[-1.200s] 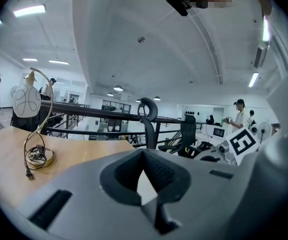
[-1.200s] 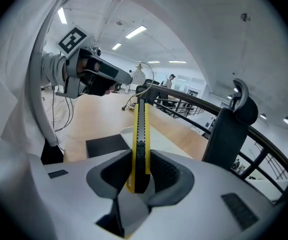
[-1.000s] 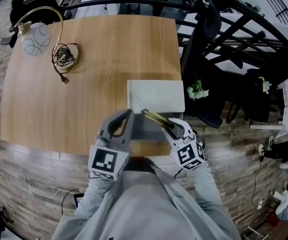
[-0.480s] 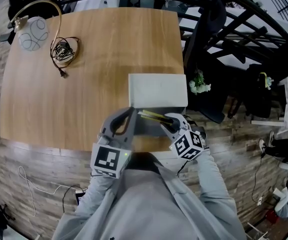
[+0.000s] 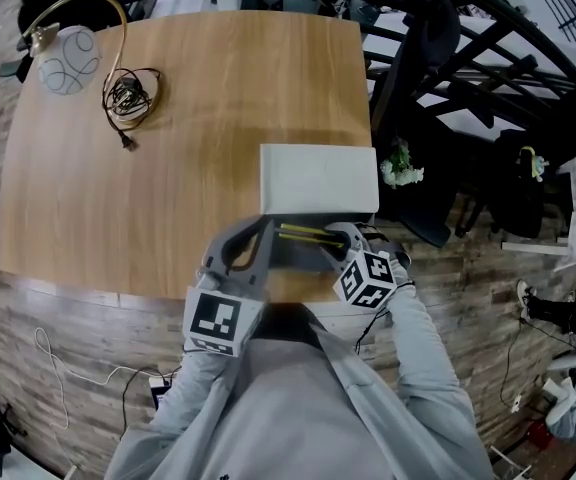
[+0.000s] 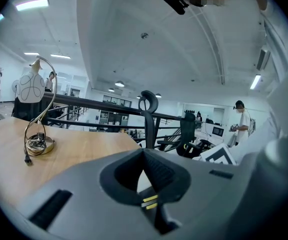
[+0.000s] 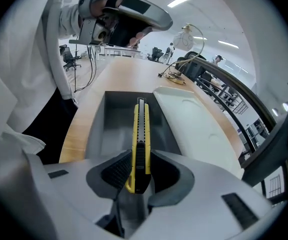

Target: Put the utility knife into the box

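Wooden tabletop [image 5: 168, 168] carries an open grey box [image 5: 293, 258]. My right tongs [image 7: 140, 156] clamp the yellow utility knife [image 7: 140, 129] over its hollow; my left tongs [image 6: 144, 154] sit closed, empty, at its left edge.

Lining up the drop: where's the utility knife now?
Head view, lower centre: the utility knife sits in the right gripper over the open grey box, beside the white lid.
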`<state>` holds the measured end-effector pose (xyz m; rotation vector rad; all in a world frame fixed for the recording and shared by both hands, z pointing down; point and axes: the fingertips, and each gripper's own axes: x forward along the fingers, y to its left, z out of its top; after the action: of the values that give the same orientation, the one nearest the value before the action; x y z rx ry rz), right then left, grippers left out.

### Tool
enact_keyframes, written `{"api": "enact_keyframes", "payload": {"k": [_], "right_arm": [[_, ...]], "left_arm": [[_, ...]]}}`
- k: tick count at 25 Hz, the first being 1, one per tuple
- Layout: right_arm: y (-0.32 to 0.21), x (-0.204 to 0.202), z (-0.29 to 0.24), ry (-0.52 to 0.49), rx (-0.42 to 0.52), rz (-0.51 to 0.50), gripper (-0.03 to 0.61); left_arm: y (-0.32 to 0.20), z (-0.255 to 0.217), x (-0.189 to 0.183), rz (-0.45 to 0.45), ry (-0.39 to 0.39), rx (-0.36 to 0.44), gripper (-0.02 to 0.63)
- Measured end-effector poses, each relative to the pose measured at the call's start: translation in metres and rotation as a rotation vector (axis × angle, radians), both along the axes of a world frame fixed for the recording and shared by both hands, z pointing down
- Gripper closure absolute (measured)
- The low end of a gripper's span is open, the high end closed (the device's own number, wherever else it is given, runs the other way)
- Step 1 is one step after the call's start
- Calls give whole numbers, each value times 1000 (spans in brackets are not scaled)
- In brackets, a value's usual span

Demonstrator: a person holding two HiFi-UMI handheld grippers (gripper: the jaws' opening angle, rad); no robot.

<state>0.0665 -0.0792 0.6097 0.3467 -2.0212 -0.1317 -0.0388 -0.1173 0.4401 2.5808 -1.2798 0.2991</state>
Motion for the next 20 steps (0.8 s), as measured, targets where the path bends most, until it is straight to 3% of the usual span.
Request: {"api": "enact_keyframes", "payload": {"k": [20], "right_arm": [[-1,1,25,110,-74,-20,453]], "left_arm": [[1,1,-6,-16,-3,-4,594]]}}
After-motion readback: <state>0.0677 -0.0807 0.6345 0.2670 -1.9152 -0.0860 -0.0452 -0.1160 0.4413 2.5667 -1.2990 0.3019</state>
